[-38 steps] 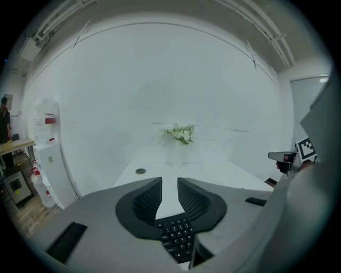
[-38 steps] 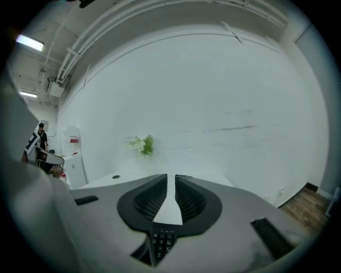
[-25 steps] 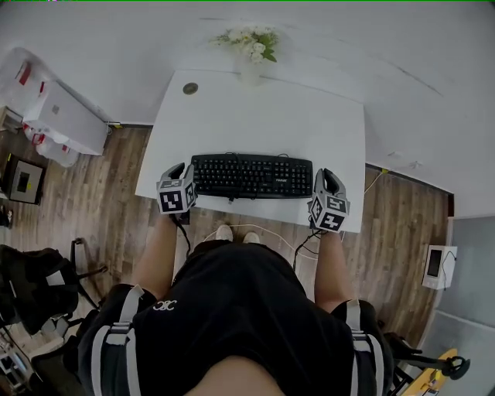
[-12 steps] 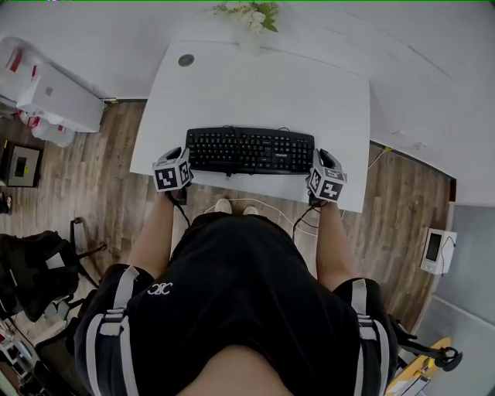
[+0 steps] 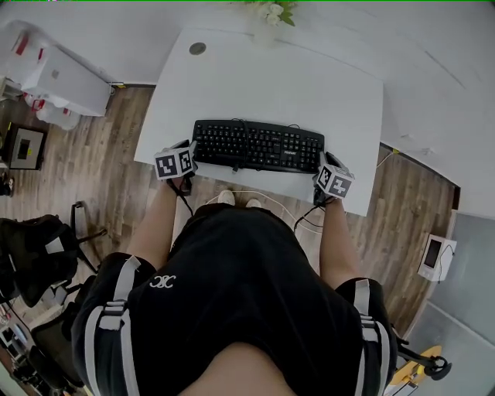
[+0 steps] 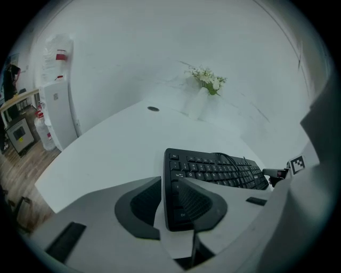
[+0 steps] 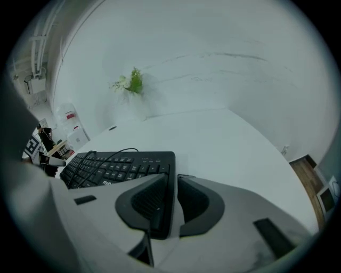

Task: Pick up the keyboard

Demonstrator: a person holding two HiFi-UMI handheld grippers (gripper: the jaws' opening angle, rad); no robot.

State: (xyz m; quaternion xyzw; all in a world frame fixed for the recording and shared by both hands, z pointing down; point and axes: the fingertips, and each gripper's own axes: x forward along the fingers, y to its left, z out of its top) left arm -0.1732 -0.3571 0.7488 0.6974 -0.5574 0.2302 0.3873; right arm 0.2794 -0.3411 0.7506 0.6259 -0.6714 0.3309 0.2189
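Note:
The black keyboard lies flat near the front edge of the white table. My left gripper is at its left end and my right gripper at its right end. In the left gripper view the left gripper straddles the keyboard's left edge. Its jaws have just been opening, and a strip of white shows beside the left pad. In the right gripper view the right gripper stands over the keyboard's right edge, jaws a little apart and not seen pressing on it.
A vase of white flowers stands at the table's far edge, with a round cable hole at the far left corner. The keyboard's cable loops over the keys. A white cabinet and a dark chair stand on the wooden floor to the left.
Both grippers have sunk toward the table and closed in on the keyboard's two ends. The keyboard has not shifted on the table.

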